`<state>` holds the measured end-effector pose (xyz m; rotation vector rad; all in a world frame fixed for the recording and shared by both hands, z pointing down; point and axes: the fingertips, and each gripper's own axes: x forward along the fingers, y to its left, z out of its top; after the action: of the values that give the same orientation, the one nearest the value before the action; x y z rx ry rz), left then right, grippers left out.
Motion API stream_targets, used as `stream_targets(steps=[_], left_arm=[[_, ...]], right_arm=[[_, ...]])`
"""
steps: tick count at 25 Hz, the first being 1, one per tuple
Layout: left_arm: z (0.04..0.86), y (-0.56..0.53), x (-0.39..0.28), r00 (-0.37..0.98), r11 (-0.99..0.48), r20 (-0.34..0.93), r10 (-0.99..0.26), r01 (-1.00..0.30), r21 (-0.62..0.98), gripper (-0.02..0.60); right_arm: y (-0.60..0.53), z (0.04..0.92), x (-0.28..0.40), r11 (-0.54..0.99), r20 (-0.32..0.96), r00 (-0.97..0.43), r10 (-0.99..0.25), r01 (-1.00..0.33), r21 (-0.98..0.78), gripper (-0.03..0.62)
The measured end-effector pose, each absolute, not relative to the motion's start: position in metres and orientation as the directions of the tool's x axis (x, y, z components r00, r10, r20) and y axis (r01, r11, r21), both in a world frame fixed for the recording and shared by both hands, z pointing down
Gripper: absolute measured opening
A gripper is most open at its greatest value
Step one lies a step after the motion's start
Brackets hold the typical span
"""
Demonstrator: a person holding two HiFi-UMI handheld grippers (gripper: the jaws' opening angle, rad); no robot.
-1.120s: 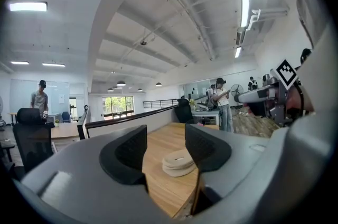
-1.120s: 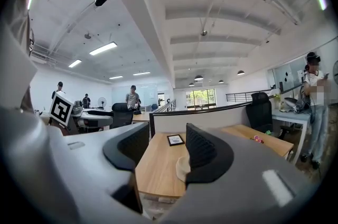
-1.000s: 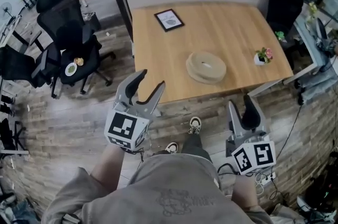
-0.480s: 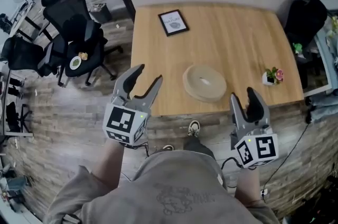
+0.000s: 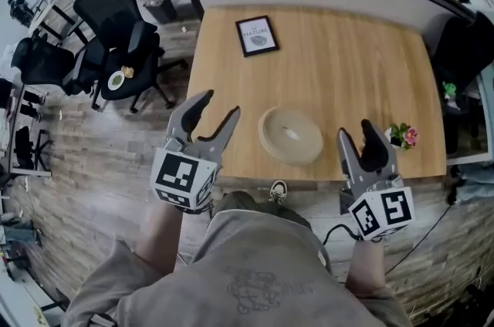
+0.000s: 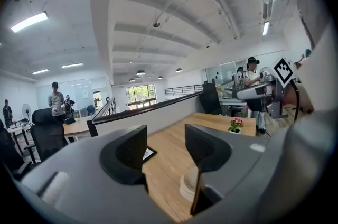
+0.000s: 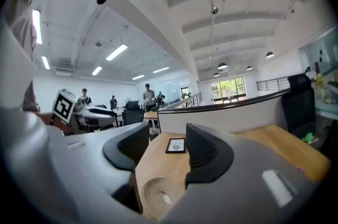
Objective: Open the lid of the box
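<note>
Round beige box (image 5: 291, 134): concentric ridged rings, small pale spot at centre, lid on. It sits lower centre of the frame, near the front edge of the light wood-grain counter (image 5: 347, 63). Your left gripper (image 5: 219, 106), lower left: matte grey fingers wide apart, empty. Your right gripper (image 5: 356, 131), lower right: fingers apart, empty. Versus a second ago, both grippers are closer to the counter edge, and the box now lies between them in frame.

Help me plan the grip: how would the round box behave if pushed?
The round box looks low and wide, so it probably won't tip. On the smooth wooden desk it may slide when nudged.
</note>
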<state>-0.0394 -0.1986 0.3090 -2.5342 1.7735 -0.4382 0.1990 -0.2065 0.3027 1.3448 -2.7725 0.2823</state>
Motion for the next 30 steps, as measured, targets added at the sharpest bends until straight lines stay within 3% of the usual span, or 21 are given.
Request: stream_targets(steps=[3, 21, 30], left_arm=[[0.313, -0.206, -0.035, 0.311, -0.352, 0.222, -0.924, -0.919, -0.178, 0.225], [0.318, -0.238, -0.06, 0.419, -0.473, 0.268, -0.868, -0.862, -0.182, 0.224], [0.374, -0.235, -0.044, 0.644, -0.751, 0.407, -0.648, -0.631, -0.197, 0.227]], right_arm=[[-0.217, 0.298, 0.199, 0.637, 0.07, -0.665, -0.744, -0.736, -0.229, 0.225], [-0.24, 0.295, 0.146, 0.651, 0.098, -0.672, -0.734, -0.738, -0.18, 0.225], [-0.241, 0.331, 0.106, 0.663, 0.178, -0.69, -0.702, -0.724, -0.191, 0.225]])
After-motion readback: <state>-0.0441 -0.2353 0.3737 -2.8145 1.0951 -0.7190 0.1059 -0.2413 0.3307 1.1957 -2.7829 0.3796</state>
